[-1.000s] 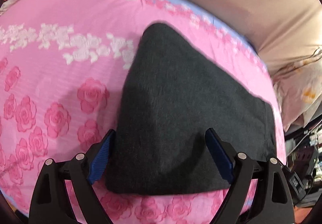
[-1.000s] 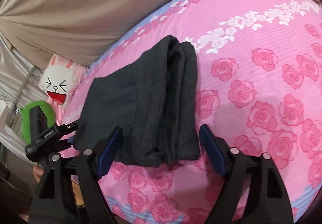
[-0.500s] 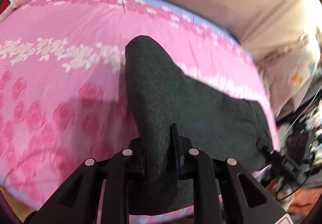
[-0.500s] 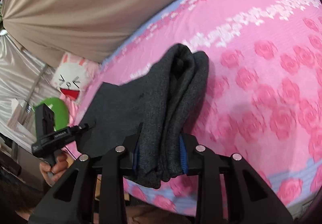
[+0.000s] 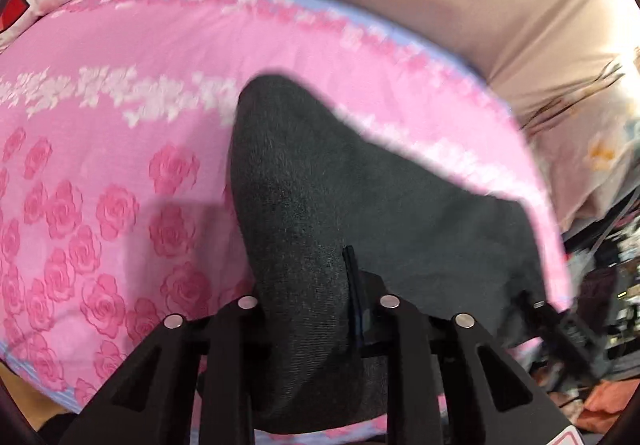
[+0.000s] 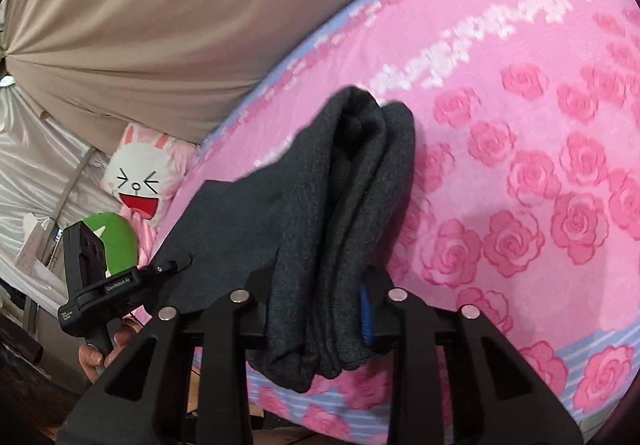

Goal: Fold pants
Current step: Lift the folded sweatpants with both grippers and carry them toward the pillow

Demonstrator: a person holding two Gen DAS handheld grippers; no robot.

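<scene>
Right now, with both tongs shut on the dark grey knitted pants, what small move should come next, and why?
Probably lift both ends together: the left tongs and right tongs each pinch the dark grey knitted pants, which sag onto the pink rose-patterned bedspread.

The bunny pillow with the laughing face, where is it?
In the right wrist view the bunny pillow lies at the left, off the pink rose bedspread, just above the green cushion.
</scene>
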